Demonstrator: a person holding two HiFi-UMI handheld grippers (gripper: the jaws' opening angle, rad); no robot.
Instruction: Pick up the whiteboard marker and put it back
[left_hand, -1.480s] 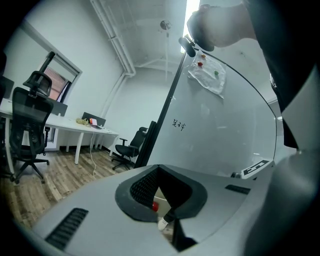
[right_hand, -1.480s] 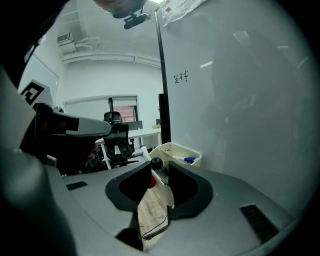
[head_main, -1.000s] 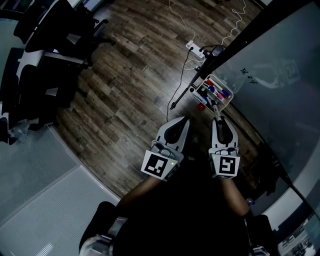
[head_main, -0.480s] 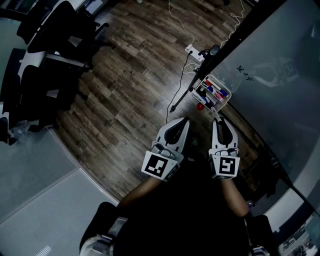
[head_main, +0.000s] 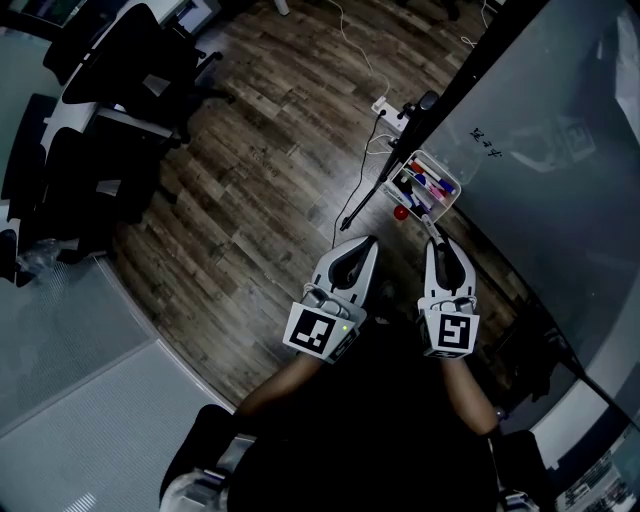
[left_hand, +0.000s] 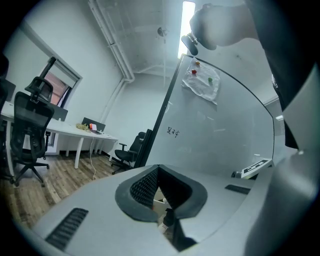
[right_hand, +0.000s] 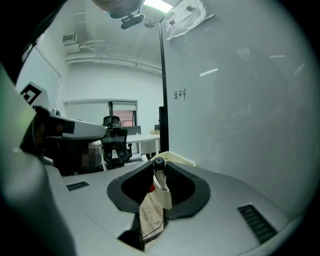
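My right gripper (head_main: 432, 238) is shut on a whiteboard marker (head_main: 430, 222), and its jaws are closing on it. In the right gripper view (right_hand: 159, 172) the marker (right_hand: 152, 212) stands tilted between the pads, with a white labelled body and the black cap pointing away. It points toward a white tray (head_main: 452, 205) fixed to the whiteboard (head_main: 540, 150); the tray holds several markers and its rim (right_hand: 176, 159) shows just beyond the cap. My left gripper (head_main: 367, 243) hangs beside the right one, shut and holding nothing (left_hand: 158, 169).
A small red thing (head_main: 401, 213) sits by the tray's near corner. A power strip (head_main: 390, 98) and cables lie on the wooden floor beside the whiteboard's stand. Office chairs (head_main: 100, 110) and a desk stand at the far left.
Both grippers keep their places. The head view has shifted a little, so the tray and whiteboard sit slightly higher in the picture.
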